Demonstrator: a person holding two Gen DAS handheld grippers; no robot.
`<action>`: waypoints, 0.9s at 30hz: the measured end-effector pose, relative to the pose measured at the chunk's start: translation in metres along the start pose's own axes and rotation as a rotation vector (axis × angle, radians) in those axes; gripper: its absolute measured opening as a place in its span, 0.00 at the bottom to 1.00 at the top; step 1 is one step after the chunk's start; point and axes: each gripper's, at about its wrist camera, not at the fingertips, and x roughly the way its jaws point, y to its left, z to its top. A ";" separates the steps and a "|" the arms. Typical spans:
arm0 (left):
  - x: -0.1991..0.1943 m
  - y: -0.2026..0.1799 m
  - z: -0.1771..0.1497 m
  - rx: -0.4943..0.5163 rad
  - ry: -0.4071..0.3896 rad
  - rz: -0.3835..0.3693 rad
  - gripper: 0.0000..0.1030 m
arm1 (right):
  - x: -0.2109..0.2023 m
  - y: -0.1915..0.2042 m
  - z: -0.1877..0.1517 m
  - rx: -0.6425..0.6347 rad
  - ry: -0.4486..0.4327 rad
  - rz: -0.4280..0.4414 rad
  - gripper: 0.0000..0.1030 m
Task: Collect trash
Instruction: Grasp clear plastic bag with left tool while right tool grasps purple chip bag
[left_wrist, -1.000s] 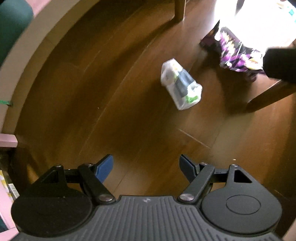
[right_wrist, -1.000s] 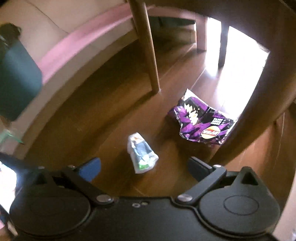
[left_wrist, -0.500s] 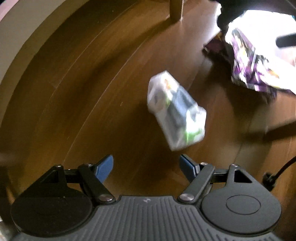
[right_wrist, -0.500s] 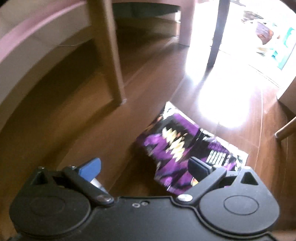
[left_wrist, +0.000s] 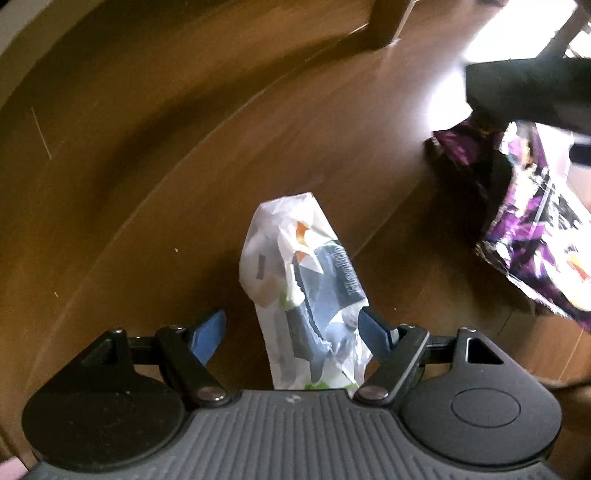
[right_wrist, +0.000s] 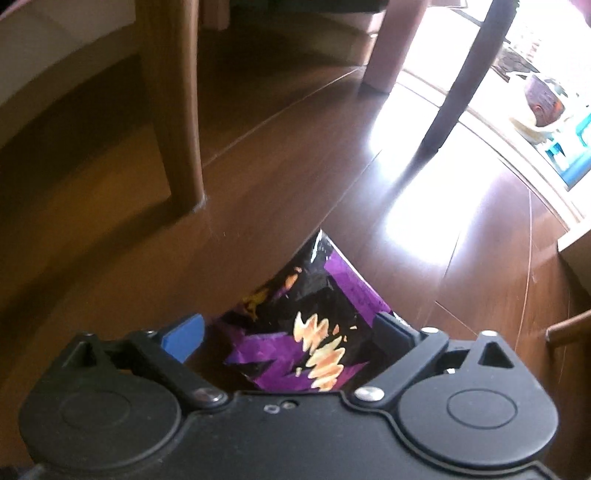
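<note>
A crumpled white and grey plastic wrapper (left_wrist: 303, 288) lies on the wooden floor. My left gripper (left_wrist: 293, 332) is open, and the wrapper's near end lies between its blue fingertips (left_wrist: 208, 334). A purple and black snack bag (right_wrist: 306, 332) lies on the floor between the open jaws of my right gripper (right_wrist: 291, 332). The same bag shows at the right of the left wrist view (left_wrist: 535, 236), with the right gripper's dark body (left_wrist: 528, 92) above it.
A wooden furniture leg (right_wrist: 173, 122) stands on the floor left of the purple bag, with another leg (right_wrist: 384, 48) and a thin dark leg (right_wrist: 458, 85) farther back. Bright sunlight falls on the floor (right_wrist: 417, 206) ahead. A pale wall base (left_wrist: 11, 33) curves at the left.
Both grippers have moved forward and down. The white wrapper now lies between my left fingers, and the purple bag now lies between my right fingers. Both stay open.
</note>
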 end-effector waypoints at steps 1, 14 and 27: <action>0.003 0.000 0.001 -0.009 0.017 -0.010 0.75 | 0.004 -0.001 0.000 0.005 0.017 -0.001 0.83; 0.014 -0.003 0.003 0.028 0.062 -0.009 0.13 | -0.007 -0.005 -0.039 -0.004 0.041 0.053 0.00; 0.010 0.031 -0.019 0.043 0.112 0.059 0.07 | -0.063 0.026 -0.055 -0.019 -0.103 0.039 0.29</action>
